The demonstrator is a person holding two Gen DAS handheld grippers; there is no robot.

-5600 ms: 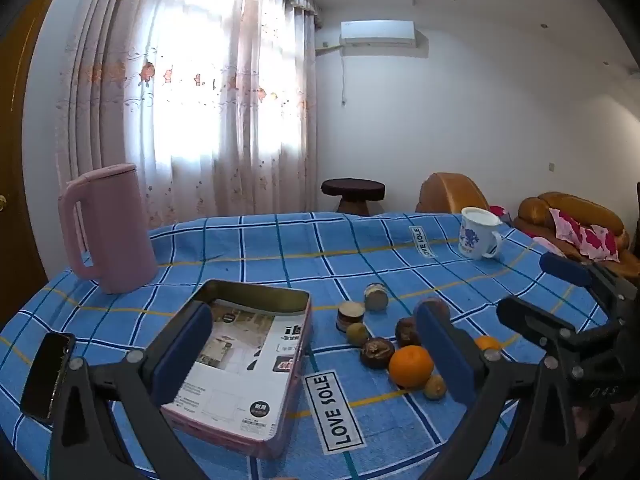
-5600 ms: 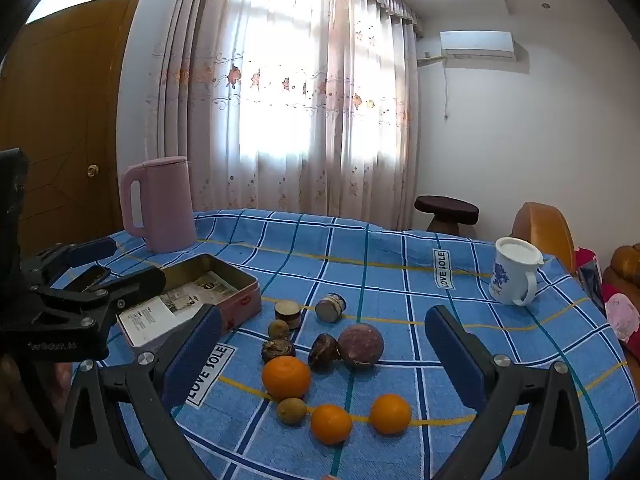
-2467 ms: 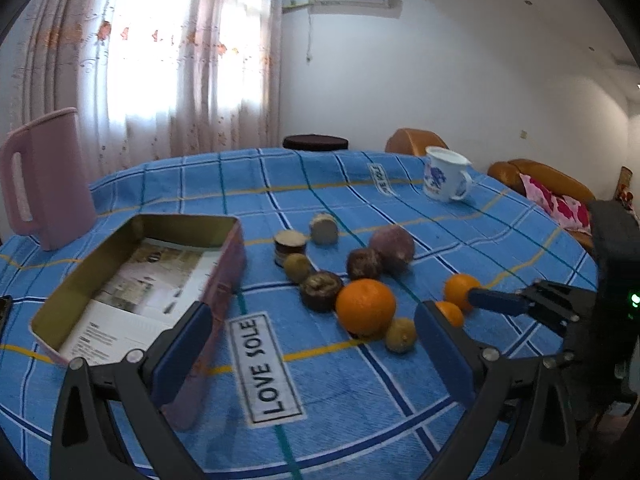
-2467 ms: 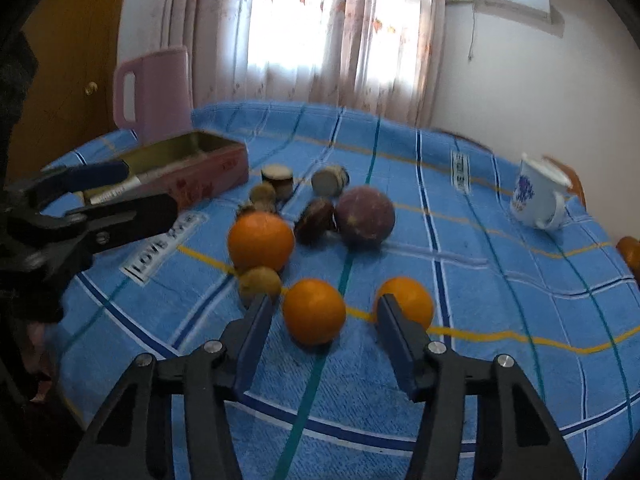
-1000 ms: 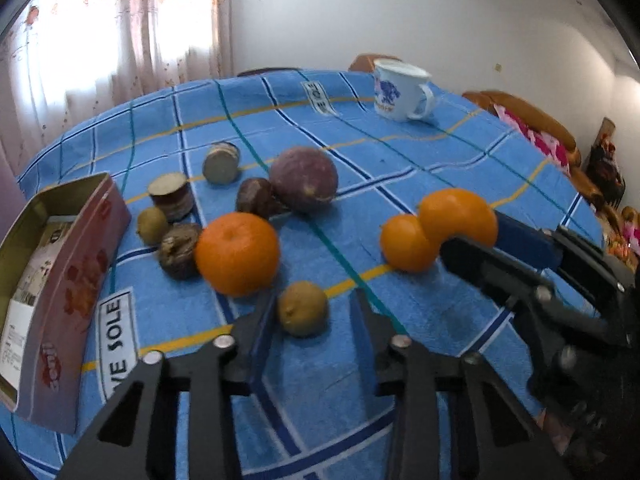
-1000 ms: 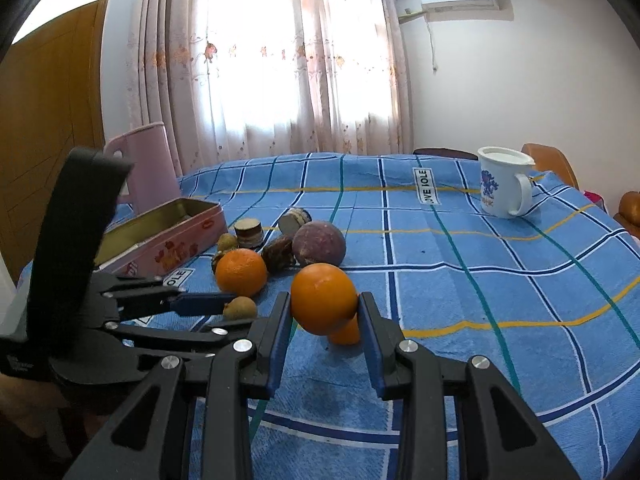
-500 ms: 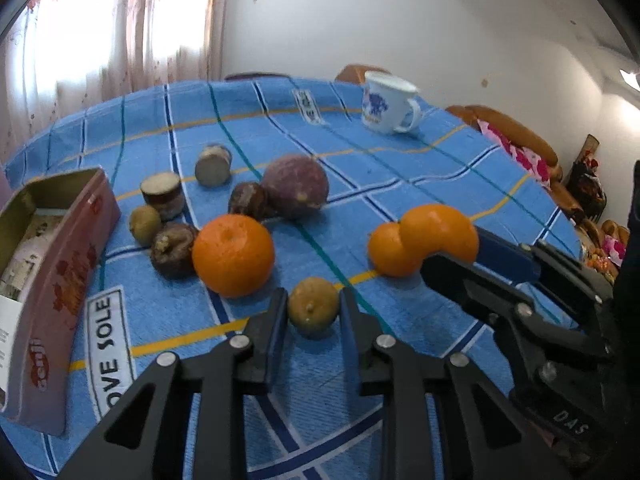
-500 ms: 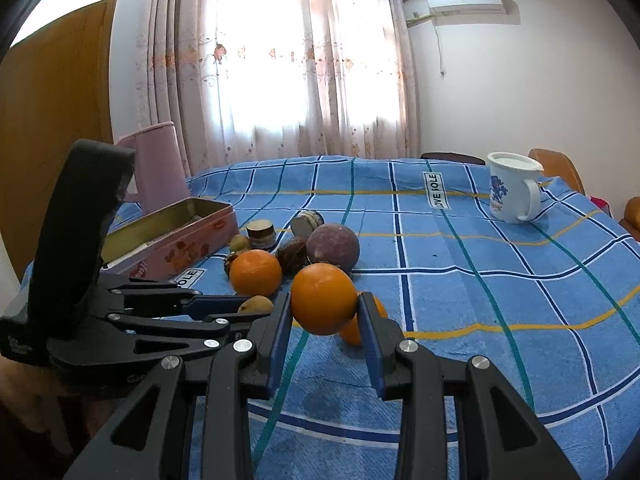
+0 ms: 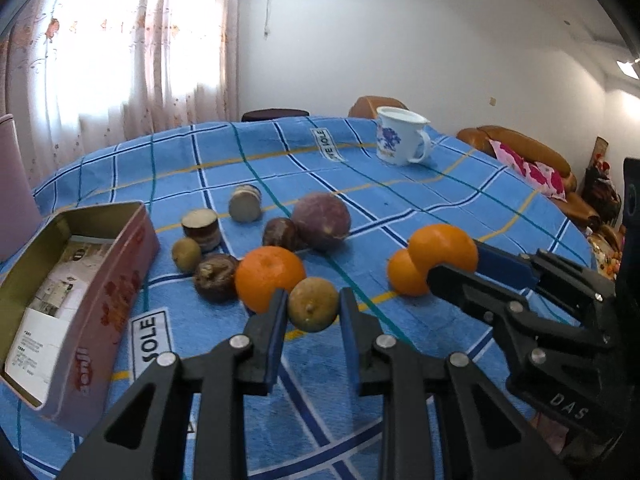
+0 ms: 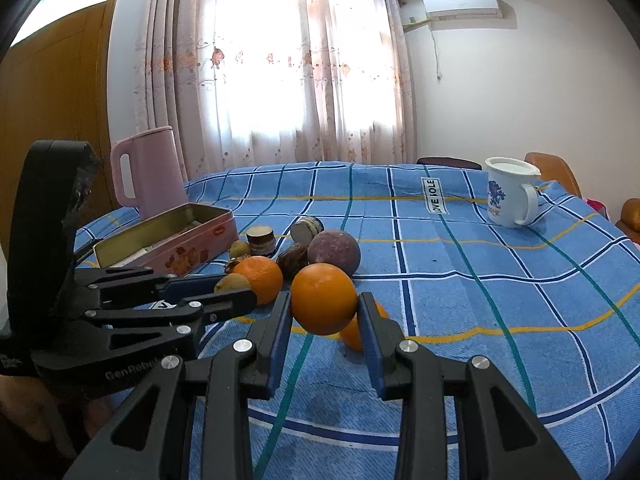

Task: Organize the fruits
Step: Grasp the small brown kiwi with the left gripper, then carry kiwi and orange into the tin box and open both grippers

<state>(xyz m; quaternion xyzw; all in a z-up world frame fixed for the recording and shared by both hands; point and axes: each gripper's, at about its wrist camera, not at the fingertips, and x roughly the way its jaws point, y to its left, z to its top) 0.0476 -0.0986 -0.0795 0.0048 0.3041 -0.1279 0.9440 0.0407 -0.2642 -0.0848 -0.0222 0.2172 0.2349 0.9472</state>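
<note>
My left gripper (image 9: 312,306) is shut on a small yellow-green fruit (image 9: 313,304), lifted a little off the blue checked cloth. In the right wrist view my right gripper (image 10: 323,312) is shut on an orange (image 10: 323,298) held above the table, with a second orange (image 10: 354,334) lying behind it. The same held orange (image 9: 442,249) shows at the right of the left wrist view. A big orange (image 9: 269,276), a purple round fruit (image 9: 321,221), dark brown fruits (image 9: 215,276) and a small green one (image 9: 186,254) lie grouped on the cloth.
An open pink tin (image 9: 60,300) with paper inside stands left of the fruits. A pink jug (image 10: 146,172) is behind it and a white mug (image 10: 510,196) at the far right. Two short cut cylinders (image 9: 245,208) lie behind the fruits.
The left jaws closed on the small yellow-green fruit and raised it slightly off the cloth. The right gripper kept still with its orange.
</note>
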